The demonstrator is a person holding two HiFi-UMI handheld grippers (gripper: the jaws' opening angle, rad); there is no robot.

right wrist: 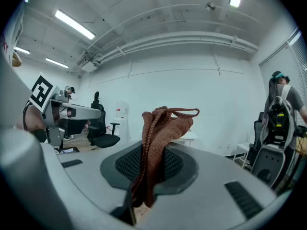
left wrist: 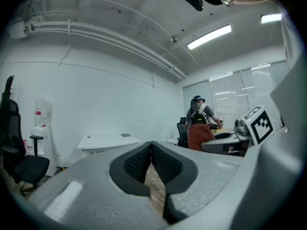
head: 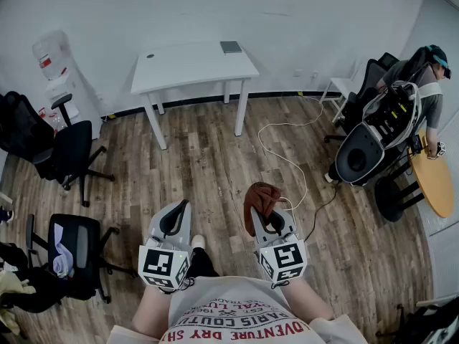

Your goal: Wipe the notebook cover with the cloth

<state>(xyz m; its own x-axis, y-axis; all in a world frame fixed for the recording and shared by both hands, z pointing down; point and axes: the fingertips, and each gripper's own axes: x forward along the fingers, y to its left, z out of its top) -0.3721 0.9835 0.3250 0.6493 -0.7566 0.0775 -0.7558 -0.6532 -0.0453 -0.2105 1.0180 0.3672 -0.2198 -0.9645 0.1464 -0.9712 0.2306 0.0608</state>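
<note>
Standing well back from the white tabletop point(head: 179, 69), the person holds both grippers low in front of the body, pointing forward over the wooden floor point(head: 215, 163). The notebook point(head: 231, 46) lies flat on the far right corner of that tabletop, well apart from both sets of jaws and straight ahead of them. It sits between the two grippers' lines but closer to the right one's.

The right gripper point(right wrist: 148, 164) is clamped on the brown cloth point(right wrist: 160, 128). The knitted fabric is pinched between the pads and stands up out of the jaws in a bunched fold, with a loop flopping over at the top. The left gripper point(left wrist: 151, 159) has its jaws drawn together with nothing between them; only a sliver of floor shows below where the pads meet.

So the hand that carries the cloth is also, by a little, the nearer one to the notebook (a convenient arrangement). The wipe looks not yet begun. What it appears to turn on first is closing the whole gap across the floor, then bringing the cloth down over the corner where the cover lies. At this range the notebook is only a small grey rectangle, seemingly with its longer edge running along the back of the tabletop, though it is too small to be sure. A white cable point(head: 276, 145) trails across the floor towards the right of the path.
</note>
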